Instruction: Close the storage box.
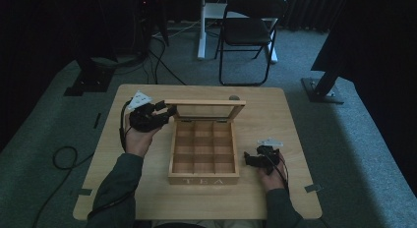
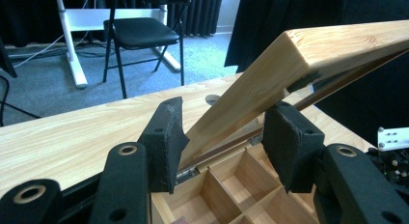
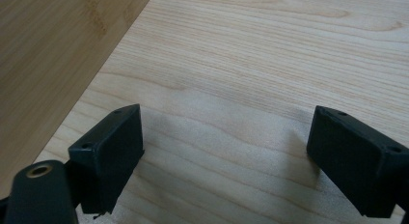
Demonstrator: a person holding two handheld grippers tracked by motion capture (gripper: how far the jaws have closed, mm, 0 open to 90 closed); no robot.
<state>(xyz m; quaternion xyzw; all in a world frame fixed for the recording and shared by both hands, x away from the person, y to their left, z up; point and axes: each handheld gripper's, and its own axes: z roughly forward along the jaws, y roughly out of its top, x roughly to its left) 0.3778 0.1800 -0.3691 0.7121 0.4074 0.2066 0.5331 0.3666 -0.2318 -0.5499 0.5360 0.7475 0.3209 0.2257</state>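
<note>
Standing open at the middle of the worktop (image 1: 147,198), the wooden tea box (image 1: 203,154) has its glass lid (image 1: 206,110) raised between the spread, unclenched left tongs (image 1: 164,111), while the right tongs (image 1: 249,159), likewise released, rest right of the box.

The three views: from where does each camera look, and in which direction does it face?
High view: above the person's side, looking forward and down on the table; both forearms, left gripper and right gripper show.
Left gripper view: on the left gripper, facing the tea box; its jaws stand either side of the raised lid.
Right gripper view: on the right gripper, facing down at the table; jaws apart.
Shared: high and left gripper views both show the lid and black chair.
</note>
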